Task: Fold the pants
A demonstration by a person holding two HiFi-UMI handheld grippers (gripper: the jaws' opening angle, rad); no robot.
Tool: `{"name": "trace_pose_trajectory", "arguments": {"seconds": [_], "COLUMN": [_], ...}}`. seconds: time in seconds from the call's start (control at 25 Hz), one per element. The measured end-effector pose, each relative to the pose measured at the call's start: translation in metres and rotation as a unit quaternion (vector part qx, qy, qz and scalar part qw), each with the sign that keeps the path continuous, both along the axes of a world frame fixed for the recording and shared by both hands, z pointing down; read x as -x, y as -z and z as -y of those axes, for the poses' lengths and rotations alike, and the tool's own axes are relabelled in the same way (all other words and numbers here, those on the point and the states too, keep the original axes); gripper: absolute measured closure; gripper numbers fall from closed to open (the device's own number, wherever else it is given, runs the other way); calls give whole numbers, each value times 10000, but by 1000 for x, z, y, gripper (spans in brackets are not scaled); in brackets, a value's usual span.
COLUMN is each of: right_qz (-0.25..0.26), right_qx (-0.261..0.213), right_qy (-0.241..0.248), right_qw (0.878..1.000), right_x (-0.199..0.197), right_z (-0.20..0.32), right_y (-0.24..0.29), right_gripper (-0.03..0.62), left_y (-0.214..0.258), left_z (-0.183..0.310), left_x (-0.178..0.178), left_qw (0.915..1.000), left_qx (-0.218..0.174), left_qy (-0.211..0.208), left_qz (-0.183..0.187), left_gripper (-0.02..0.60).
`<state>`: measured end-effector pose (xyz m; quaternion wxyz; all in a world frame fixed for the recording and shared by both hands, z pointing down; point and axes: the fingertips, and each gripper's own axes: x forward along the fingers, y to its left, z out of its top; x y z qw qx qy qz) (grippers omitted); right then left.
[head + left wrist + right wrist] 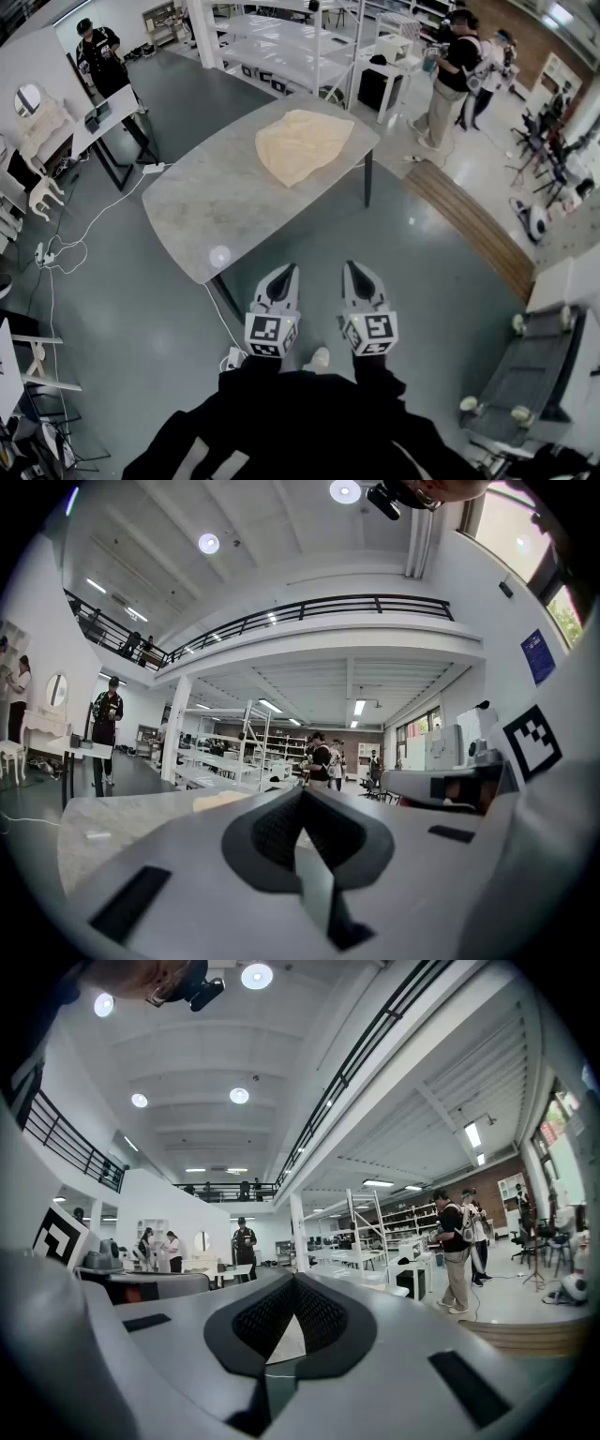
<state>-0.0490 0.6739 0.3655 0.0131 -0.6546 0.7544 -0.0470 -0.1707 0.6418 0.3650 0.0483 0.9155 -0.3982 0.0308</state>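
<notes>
Grey floor (141, 309) runs all round the bench (202, 211), whose pale, stone-look top stands on dark legs. The pants (300, 142) lie on the bench's far end, a cream heap, loosely bunched, reaching close to the far edge. A small round bright spot (219, 255) shows on the top close to its near corner.

I hold both grippers on the near side of the bench, short of its near edge and not touching it. They are side by side over the floor, held level and pointing toward the bench. My left gripper (287, 269) has its jaws pressed together with nothing between them. In the left gripper view the pants (221, 801) show as a pale strip on the bench, well beyond the tips. My right gripper (352, 267) is just beside the left one. Its jaws are closed tight too, and empty.

White shelves (281, 47) stand beyond the bench's far end. A person in dark clothes (97, 52) stands well off past the bench's left side. Two more people (457, 70) stand to the right of its far end. A power strip (153, 169) sits at the bench's left corner, and a white cable (89, 230) trails from there across the floor on the bench's left. A wooden strip (473, 225) lies on the floor to the bench's right. A grey cart (530, 375) stands nearer me on that same side.
</notes>
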Motion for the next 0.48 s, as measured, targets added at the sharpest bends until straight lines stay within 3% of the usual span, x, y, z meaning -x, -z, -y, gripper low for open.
{"name": "trace_pose_trajectory", "arguments": {"seconds": [0.48], "right_qz": [-16], "right_qx": [-305], "right_qy": [116], "right_qw": [9995], "right_x": [-37], "right_z": [27], "right_y": [5], "right_gripper": [592], "left_y": [0], "left_z": [23], "left_x": [-40], "left_qw": [9996], "left_qx": [-261], "left_qy": [85], "left_qz": [-28], "left_gripper": [580]}}
